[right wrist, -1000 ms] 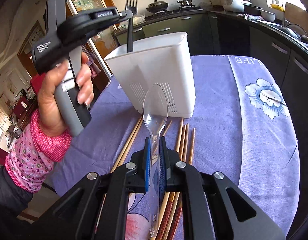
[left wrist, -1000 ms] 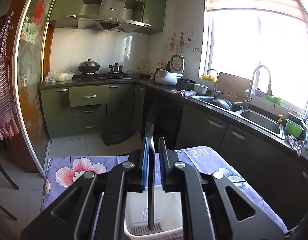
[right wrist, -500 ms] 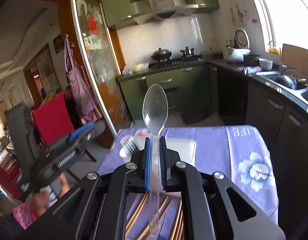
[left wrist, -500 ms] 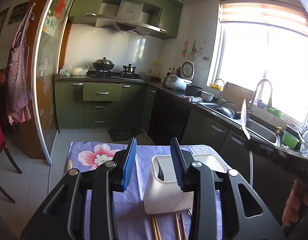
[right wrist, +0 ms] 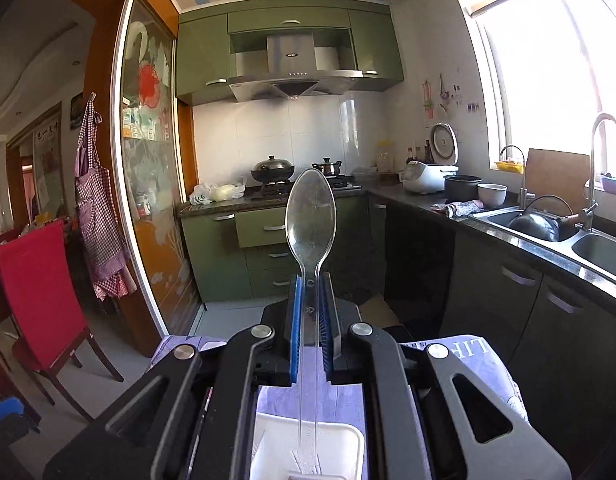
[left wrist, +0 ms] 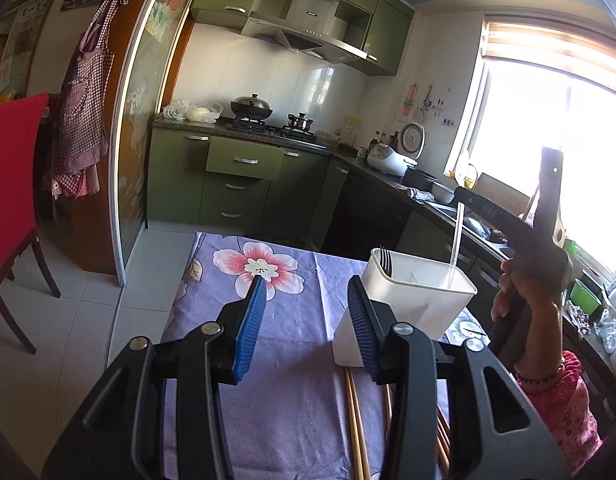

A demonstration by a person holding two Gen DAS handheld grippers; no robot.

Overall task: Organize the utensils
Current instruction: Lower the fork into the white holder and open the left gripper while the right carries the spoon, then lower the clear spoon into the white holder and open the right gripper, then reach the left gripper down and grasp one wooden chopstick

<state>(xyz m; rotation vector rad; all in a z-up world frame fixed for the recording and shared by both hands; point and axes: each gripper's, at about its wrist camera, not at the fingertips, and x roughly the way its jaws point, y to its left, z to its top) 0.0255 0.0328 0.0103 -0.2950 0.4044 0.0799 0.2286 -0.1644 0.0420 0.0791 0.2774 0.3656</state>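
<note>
Utensils are collecting in the white caddy: left gripper is hanging spread and empty, fork standing inside; right gripper is pinching the clear plastic spoon by its neck (light, slippery, probably brittle), handle dipping in.

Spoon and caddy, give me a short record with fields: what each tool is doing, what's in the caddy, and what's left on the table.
left tool: open, holding nothing
right tool: shut on the spoon, bowl end up
spoon handle: lowered into the caddy
caddy contents: fork, tines up, in the far end
caddy position: upright on the tablecloth
left on table: chopsticks beside the caddy
</note>
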